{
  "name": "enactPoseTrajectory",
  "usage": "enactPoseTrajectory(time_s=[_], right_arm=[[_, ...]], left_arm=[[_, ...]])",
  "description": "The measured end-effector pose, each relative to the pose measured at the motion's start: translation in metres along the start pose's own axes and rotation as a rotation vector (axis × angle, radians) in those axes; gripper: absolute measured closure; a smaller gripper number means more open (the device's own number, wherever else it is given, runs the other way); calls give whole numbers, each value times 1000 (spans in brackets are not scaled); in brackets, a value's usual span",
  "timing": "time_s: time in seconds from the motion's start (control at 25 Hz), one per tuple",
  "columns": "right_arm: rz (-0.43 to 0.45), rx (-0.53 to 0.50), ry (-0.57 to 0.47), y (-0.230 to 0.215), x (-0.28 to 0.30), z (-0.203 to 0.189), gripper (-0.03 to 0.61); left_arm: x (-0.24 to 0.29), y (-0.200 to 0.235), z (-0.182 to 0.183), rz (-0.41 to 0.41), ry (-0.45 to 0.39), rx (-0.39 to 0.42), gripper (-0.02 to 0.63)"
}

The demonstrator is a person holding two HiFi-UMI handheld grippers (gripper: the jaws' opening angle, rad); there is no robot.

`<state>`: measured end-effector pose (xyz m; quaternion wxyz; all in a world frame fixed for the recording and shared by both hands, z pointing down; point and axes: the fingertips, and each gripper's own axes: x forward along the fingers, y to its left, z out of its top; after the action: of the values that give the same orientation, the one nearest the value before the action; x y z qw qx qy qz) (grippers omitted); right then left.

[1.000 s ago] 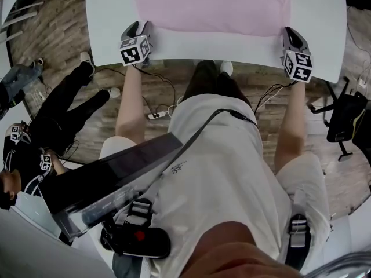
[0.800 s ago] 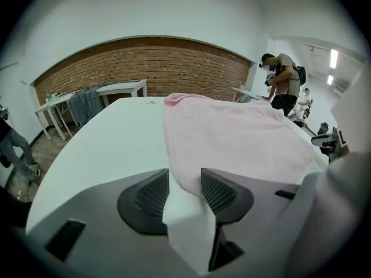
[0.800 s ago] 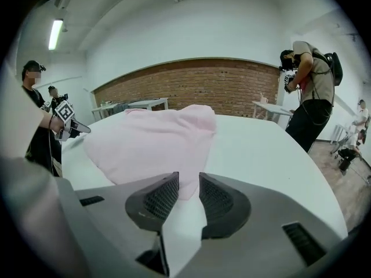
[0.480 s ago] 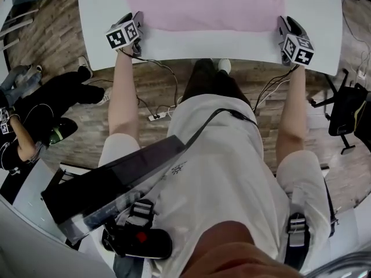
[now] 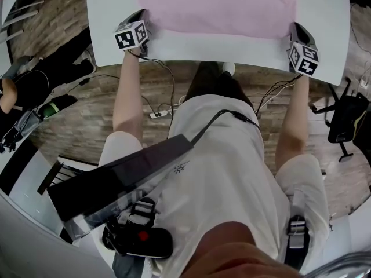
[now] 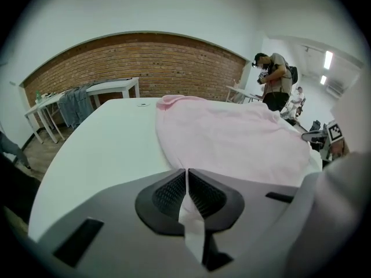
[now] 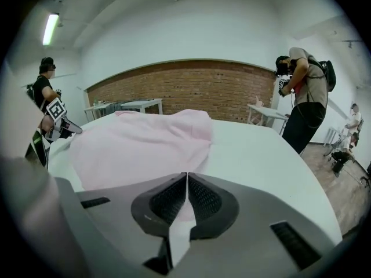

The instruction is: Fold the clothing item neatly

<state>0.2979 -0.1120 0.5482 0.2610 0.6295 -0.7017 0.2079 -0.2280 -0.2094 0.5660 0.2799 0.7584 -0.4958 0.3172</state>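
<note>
Pink garment (image 5: 217, 7) lay spread flat on the white worktop (image 5: 110, 22), its near hem running left to right just in from the worktop's near edge. The left claw (image 6: 186, 174) sat at the cloth's near left corner. Its jaws had just been closing and were pressed together on the hem, with pink fabric pinched between the dark ribbed pads (image 6: 171, 193). The right claw (image 7: 187, 177) sat at the near right corner, its jaws likewise just closed and pinching the pink hem. Both claws pointed toward the far side and downward. The cloth's far end looked slightly rumpled. A bystander (image 7: 304, 91) stood right of the worktop, before a brick wall (image 6: 145, 62).
</note>
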Motion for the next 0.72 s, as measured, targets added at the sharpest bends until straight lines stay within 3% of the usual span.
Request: enactPoseTrajectory(time_s=[0.36, 0.72], right_arm=[[8, 25, -149, -7, -30, 20, 568], [-23, 138, -241, -18, -63, 4, 569]], left_arm=[[-45, -12, 13, -117, -170, -59, 597], [-79, -20, -1, -242, -276, -138, 597]])
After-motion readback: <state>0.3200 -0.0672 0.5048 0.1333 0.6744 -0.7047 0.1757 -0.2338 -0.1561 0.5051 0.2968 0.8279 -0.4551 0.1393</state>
